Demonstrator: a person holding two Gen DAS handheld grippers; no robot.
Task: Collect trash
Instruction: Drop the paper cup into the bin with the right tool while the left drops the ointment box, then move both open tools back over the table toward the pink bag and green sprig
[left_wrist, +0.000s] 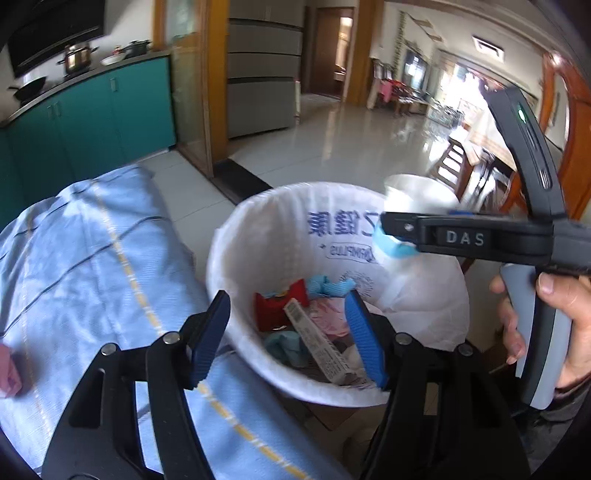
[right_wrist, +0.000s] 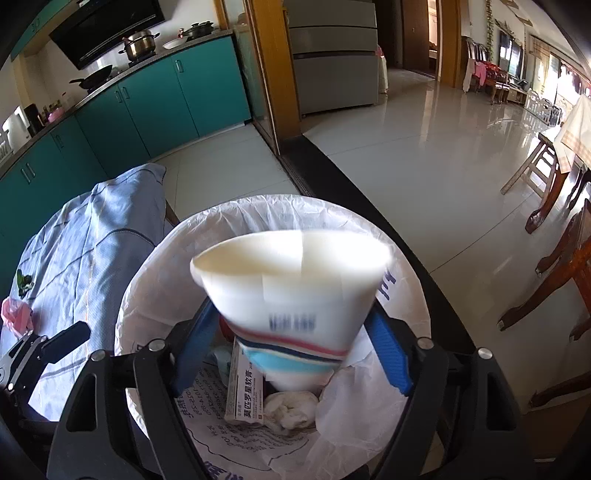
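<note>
A bin lined with a white printed bag (left_wrist: 255, 229) stands beside the table and holds a red wrapper (left_wrist: 273, 308), a long carton (left_wrist: 317, 343) and crumpled tissues. My left gripper (left_wrist: 286, 295) hangs open over the bin's near rim, nothing between its blue fingers (left_wrist: 210, 339). My right gripper (right_wrist: 291, 306) is over the bin (right_wrist: 155, 280) with a white paper cup (right_wrist: 295, 266), mouth up and blue-striped at the base, between its fingers (right_wrist: 388, 354). The cup is blurred while the fingers are sharp, so it sits loose. In the left wrist view that cup (left_wrist: 417, 195) is at the right gripper's tip (left_wrist: 388, 225).
A table under a light blue checked cloth (left_wrist: 92, 258) lies left of the bin, with a pink wrapper (right_wrist: 14, 317) and a small dark scrap (right_wrist: 24, 282) on it. Teal cabinets (right_wrist: 155, 103) line the far left; wooden furniture (right_wrist: 554, 258) stands right on the tiled floor.
</note>
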